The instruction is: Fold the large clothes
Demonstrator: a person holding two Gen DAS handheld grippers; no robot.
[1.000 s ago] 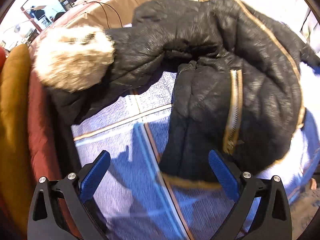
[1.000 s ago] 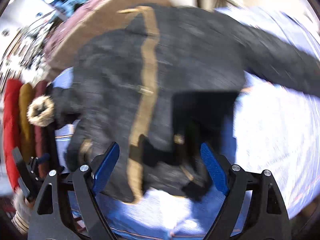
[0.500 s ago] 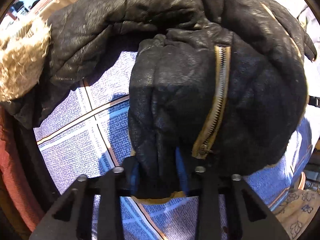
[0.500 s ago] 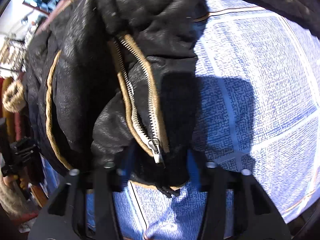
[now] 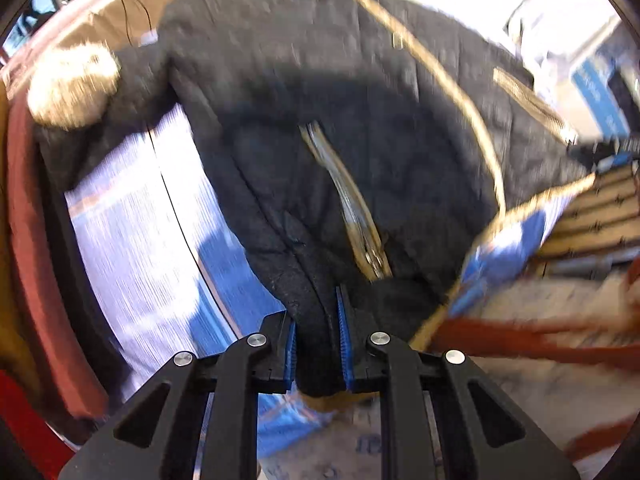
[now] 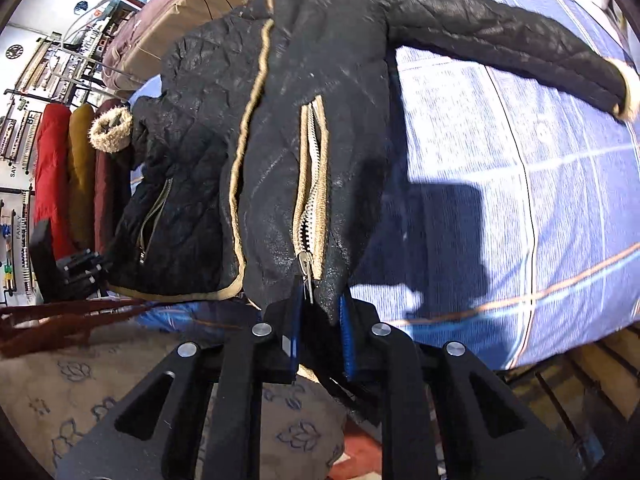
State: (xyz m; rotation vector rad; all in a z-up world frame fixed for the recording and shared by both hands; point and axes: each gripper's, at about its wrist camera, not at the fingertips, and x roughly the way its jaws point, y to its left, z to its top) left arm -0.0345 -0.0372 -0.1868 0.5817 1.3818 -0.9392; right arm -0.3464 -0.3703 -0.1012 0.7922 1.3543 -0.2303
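The left wrist view is motion-blurred, so the jacket (image 5: 320, 128) reads soft there. Only the right wrist view shows its outstretched sleeve (image 6: 500, 40) lying on the blue checked bed (image 6: 540, 200). Left tool (image 5: 318, 344) and right tool (image 6: 320, 336) each pinch the jacket's lower hem, lifted off the bed.

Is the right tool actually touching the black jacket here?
Touching. The right wrist view shows the right tool shut on the black jacket hem, blue pads pressed against the fabric.
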